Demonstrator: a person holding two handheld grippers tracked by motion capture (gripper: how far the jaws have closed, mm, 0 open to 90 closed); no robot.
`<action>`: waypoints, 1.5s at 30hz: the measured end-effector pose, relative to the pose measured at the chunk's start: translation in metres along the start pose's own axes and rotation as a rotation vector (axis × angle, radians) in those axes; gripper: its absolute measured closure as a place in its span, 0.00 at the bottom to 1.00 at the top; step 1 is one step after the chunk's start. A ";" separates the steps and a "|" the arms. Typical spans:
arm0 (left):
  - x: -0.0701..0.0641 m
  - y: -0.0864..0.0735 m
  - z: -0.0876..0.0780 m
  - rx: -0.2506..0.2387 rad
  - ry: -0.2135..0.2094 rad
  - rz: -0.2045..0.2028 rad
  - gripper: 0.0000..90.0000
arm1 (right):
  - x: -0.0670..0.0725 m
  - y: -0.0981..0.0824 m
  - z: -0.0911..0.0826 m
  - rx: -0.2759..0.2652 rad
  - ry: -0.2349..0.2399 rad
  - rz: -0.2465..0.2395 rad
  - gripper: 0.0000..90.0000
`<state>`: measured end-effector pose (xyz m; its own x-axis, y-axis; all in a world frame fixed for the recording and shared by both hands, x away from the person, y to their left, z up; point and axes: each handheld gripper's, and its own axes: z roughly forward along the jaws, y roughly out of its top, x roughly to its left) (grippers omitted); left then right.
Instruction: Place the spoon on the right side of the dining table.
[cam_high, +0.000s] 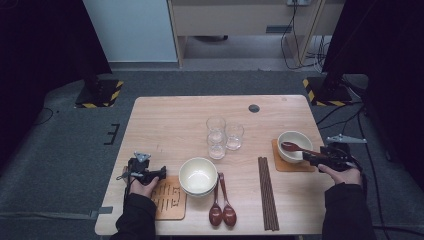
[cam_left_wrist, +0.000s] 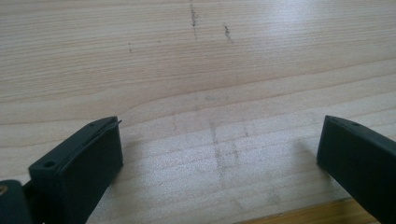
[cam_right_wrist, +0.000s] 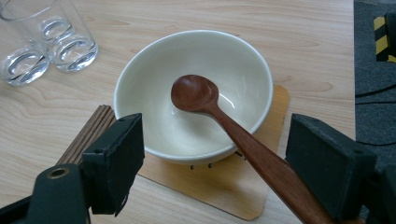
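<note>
A white bowl stands on a wooden coaster at the table's right. A dark wooden spoon leans in it, head inside and handle over the rim. My right gripper is open. The spoon's handle runs back between its jaws, close to the right one. My left gripper is open low over bare wood at the table's front left, with nothing between its jaws.
Stacked white bowls sit front centre, beside a second coaster. Two more spoons lie before them. Chopsticks lie left of the right coaster. Three glasses cluster mid-table.
</note>
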<state>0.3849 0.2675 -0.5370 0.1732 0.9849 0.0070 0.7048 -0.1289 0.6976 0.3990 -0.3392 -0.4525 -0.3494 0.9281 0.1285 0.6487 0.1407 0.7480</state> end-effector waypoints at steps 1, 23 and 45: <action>0.000 0.000 0.000 0.000 0.000 0.000 0.00 | 0.001 0.000 0.000 0.003 0.003 0.002 0.22; 0.000 0.000 0.000 0.000 0.000 0.000 0.00 | 0.014 -0.007 -0.005 0.024 0.043 -0.025 0.22; 0.000 0.000 0.000 0.000 0.000 0.000 0.00 | 0.025 -0.013 -0.009 0.037 0.083 -0.016 0.22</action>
<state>0.3849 0.2675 -0.5370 0.1731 0.9849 0.0071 0.7048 -0.1289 0.6976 0.3760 -0.3209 -0.4533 -0.4139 0.8940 0.1714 0.6662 0.1691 0.7263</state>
